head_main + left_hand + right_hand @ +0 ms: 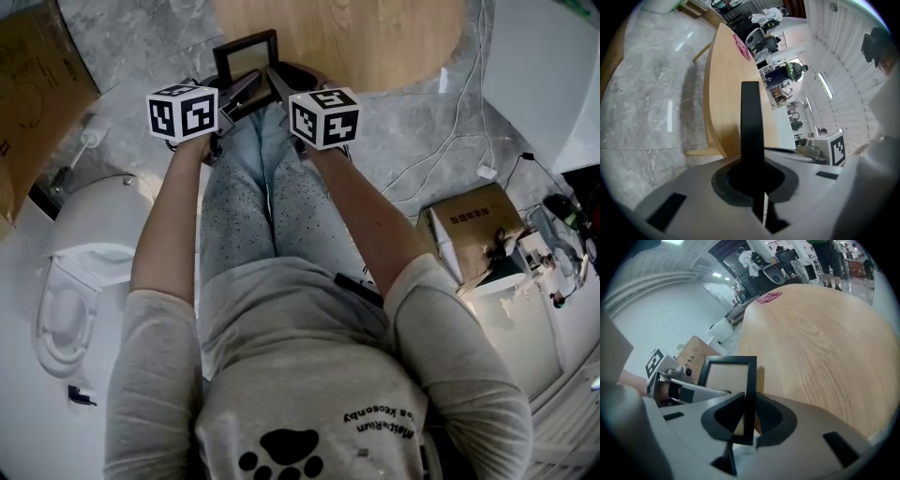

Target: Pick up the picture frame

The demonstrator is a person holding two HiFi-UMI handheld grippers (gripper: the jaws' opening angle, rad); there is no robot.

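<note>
A black picture frame with a pale insert stands upright at the near edge of the round wooden table. My left gripper grips the frame's left side. In the left gripper view the frame shows edge-on as a dark bar running up from between the shut jaws of that gripper. My right gripper holds the frame's right side. In the right gripper view its jaws press on the black right bar of the frame, whose face shows to the left.
A cardboard sheet leans at the far left. An open cardboard box and white cables lie on the grey floor to the right. A white rounded appliance stands by my left arm.
</note>
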